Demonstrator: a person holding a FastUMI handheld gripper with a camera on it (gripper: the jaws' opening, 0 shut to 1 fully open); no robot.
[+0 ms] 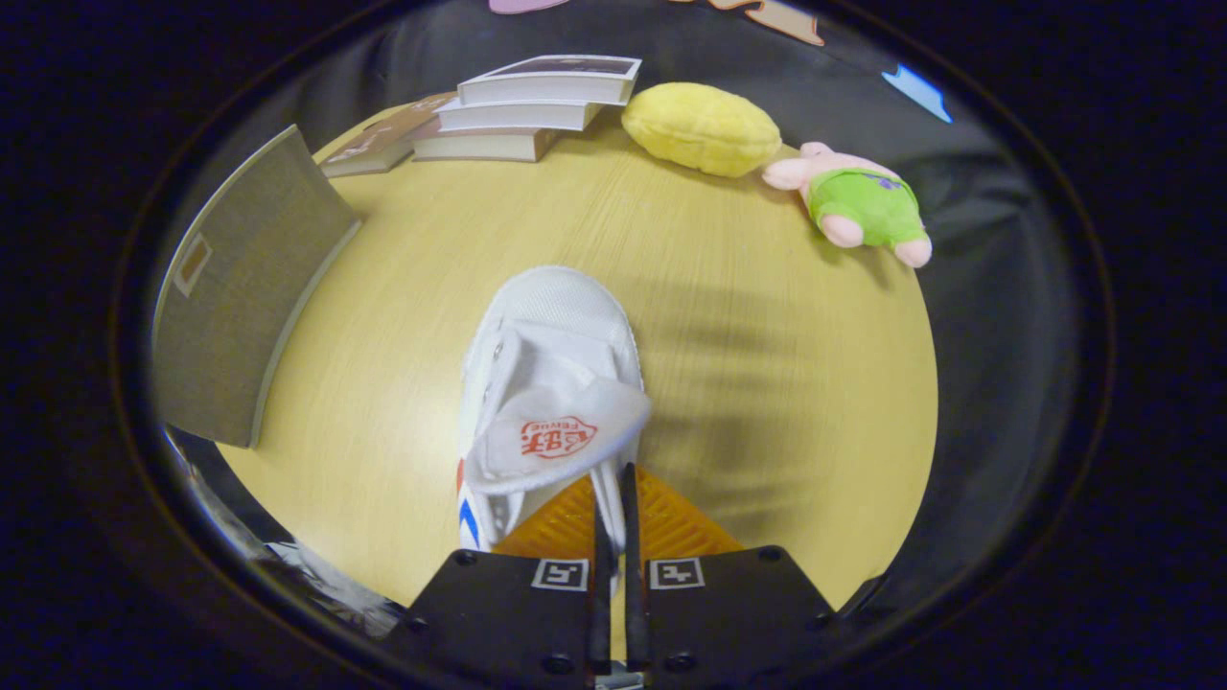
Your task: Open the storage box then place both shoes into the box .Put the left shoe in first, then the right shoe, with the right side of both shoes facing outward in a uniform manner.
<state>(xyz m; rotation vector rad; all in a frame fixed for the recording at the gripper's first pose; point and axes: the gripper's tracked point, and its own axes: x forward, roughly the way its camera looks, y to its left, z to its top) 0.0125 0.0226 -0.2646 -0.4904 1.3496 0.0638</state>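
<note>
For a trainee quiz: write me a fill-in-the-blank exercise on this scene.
1. The claw is shut on the rear edge of the white ____.
2. The grey storage box stands to the shoe's ____.
3. Beyond the shoe, the yellow plush lies between the stacked books and the pink and ____ plush toy.
4. Everything rests on a ____ table.

Missing words: shoe; left; green; wooden

Shoe [546, 383] pinched between the fingers [613, 517]; box [240, 287] left, books [518, 110] beyond.
</note>
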